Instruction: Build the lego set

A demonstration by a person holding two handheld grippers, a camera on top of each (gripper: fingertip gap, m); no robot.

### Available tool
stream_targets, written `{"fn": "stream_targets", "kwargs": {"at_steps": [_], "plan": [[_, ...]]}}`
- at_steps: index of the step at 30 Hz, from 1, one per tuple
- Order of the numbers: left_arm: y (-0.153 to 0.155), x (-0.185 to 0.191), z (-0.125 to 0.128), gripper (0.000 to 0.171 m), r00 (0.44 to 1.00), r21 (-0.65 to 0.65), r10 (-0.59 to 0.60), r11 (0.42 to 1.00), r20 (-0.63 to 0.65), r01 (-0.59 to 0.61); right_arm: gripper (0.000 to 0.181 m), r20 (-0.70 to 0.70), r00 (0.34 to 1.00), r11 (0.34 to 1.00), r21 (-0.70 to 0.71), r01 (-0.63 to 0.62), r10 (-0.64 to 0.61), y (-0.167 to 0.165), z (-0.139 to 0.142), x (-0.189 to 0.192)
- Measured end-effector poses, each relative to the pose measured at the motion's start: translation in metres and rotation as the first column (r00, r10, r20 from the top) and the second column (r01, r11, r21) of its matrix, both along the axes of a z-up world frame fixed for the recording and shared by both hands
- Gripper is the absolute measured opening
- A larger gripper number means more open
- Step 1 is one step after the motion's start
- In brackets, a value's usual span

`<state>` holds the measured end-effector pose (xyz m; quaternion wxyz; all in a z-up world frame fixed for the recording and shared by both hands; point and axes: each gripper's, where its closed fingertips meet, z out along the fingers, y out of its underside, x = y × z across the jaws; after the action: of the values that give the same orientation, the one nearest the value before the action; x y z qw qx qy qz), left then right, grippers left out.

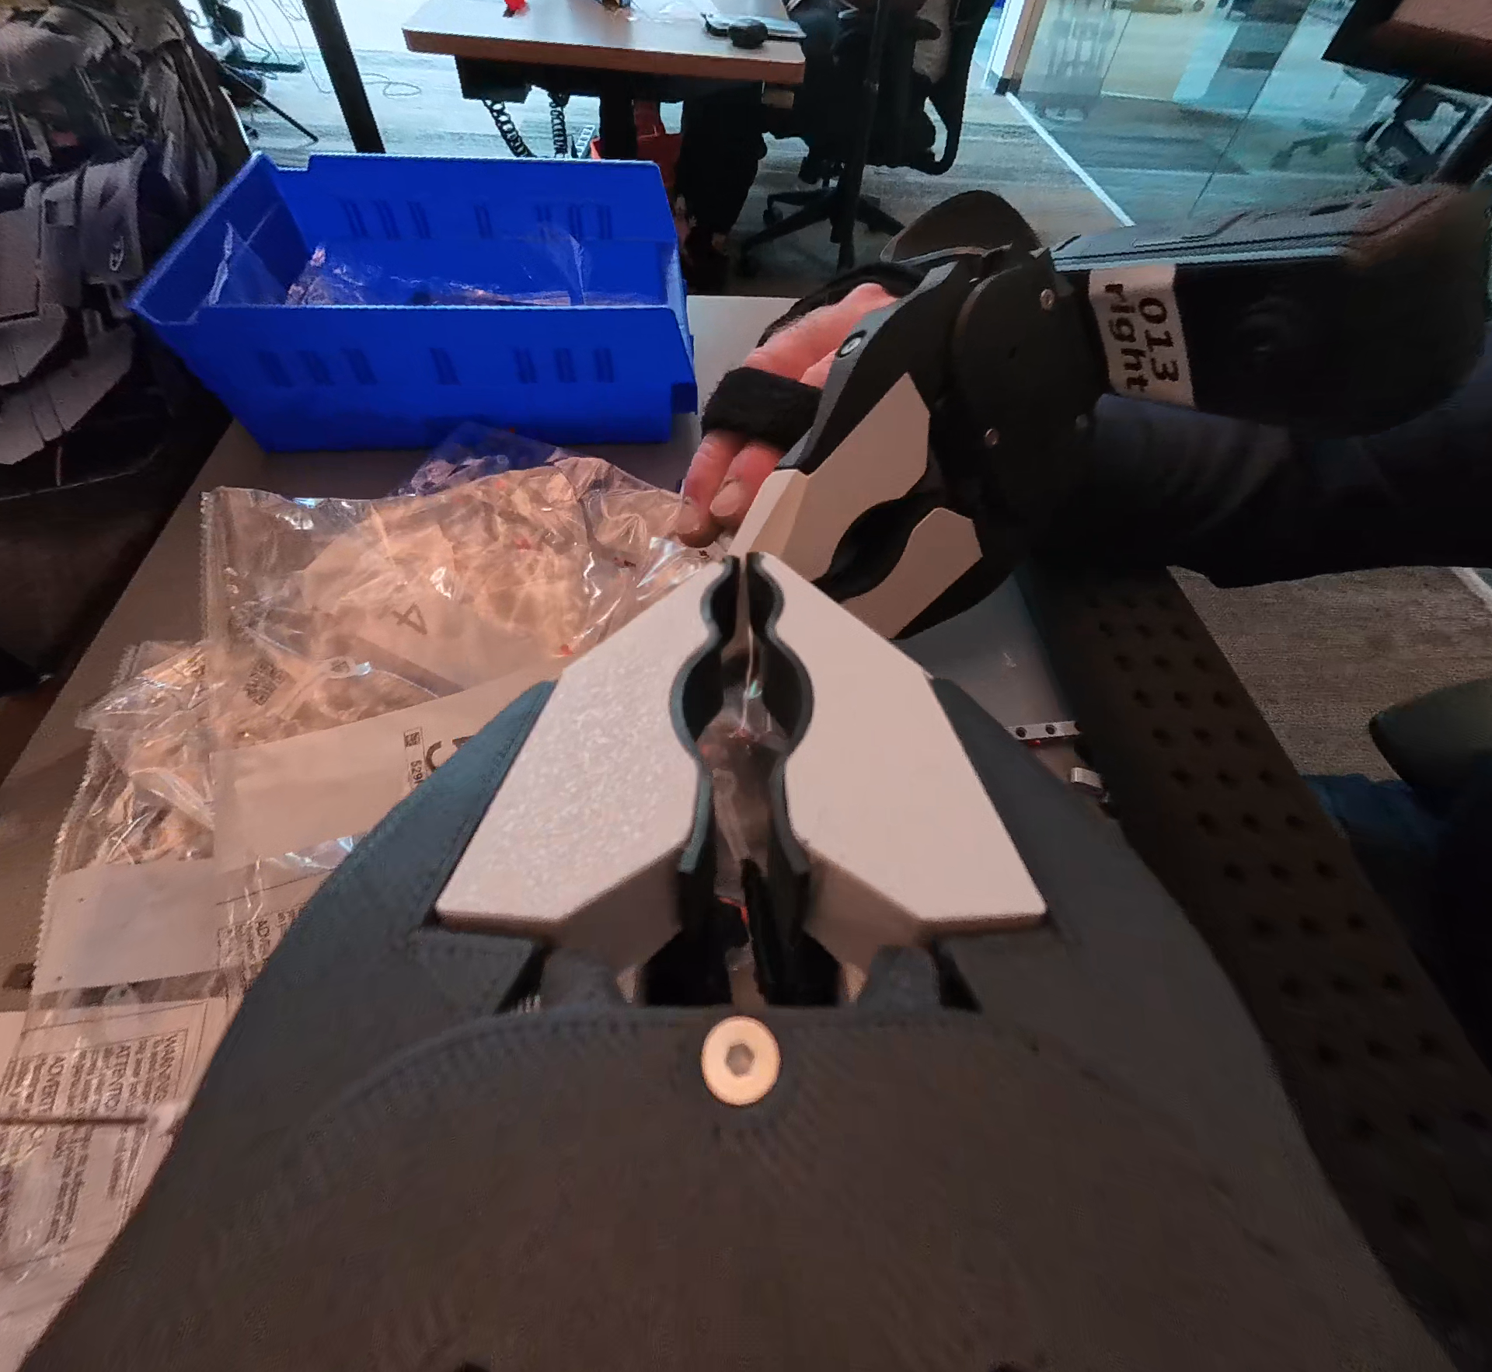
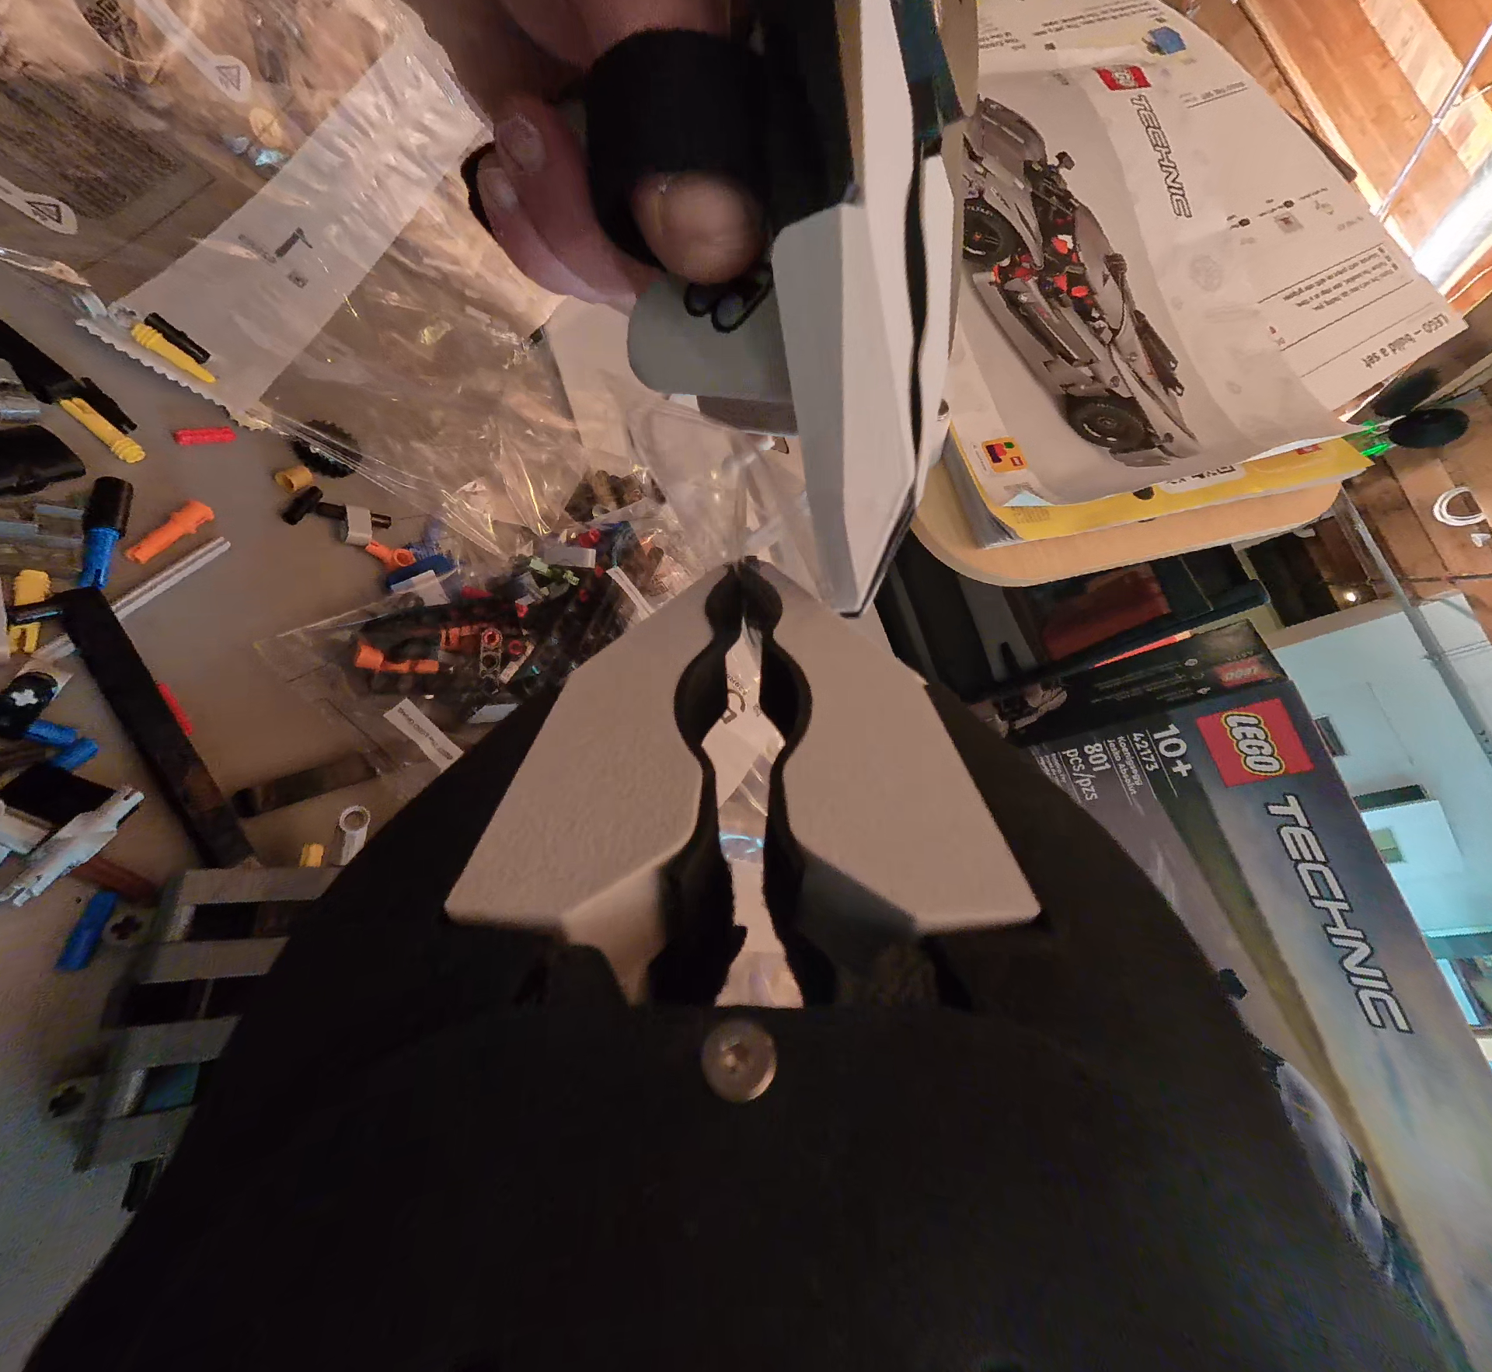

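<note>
Grey surface [image 1: 145, 590] holds clear plastic bags [image 1: 420, 574]. Both hand-held grippers, left [image 1: 740, 566] and right [image 2: 741, 572], pinch one bag's edge; thin, slippery film, so grip the seam.

Left wrist view looking forward over our closed left gripper [image 1: 741, 566] toward blue bin [image 1: 420, 307], right wrist view tilting sideways, both sharing plastic bag [image 1: 420, 590] up close.

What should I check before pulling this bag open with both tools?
1. Left tool shut on clear bag film: ok.
2. Right tool shut on the film: ok.
3. Tool tips close together for a short tear: ok.
4. Tear already started: cannot tell.
5. Loose pieces kept away from the bag: not ok, many lie scattered beside it.
</note>
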<state>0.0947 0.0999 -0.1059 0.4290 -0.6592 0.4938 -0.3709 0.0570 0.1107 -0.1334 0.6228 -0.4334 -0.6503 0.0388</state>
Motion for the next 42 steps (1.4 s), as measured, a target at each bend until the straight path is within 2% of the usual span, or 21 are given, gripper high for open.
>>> {"fn": "stream_targets", "kwargs": {"at_steps": [5,14,20,26,42], "plan": [[0.002,-0.001,-0.003,0.000,1.000,0.013,0.004,1.000,-0.015,-0.003,0.000,0.007,1.000,1.000,0.004,-0.003,0.003,0.000,-0.001,0.000],[0.013,-0.006,0.002,0.000,0.995,0.109,0.080,0.991,-0.054,-0.073,0.000,0.004,1.000,1.000,0.008,0.023,-0.023,0.005,0.001,0.005],[0.017,-0.004,-0.001,0.000,0.982,0.223,0.127,0.970,-0.137,-0.094,0.000,0.040,0.998,0.997,-0.056,0.048,-0.046,0.010,-0.006,0.008],[0.018,-0.001,0.005,0.000,0.977,0.308,0.151,0.946,-0.153,-0.098,0.000,0.008,0.996,0.992,-0.091,0.084,-0.083,0.018,-0.004,0.013],[0.019,-0.004,0.003,0.000,0.982,0.265,0.141,0.959,-0.124,-0.104,0.000,0.056,0.998,0.990,-0.140,0.034,-0.026,0.011,-0.015,0.012]]}}
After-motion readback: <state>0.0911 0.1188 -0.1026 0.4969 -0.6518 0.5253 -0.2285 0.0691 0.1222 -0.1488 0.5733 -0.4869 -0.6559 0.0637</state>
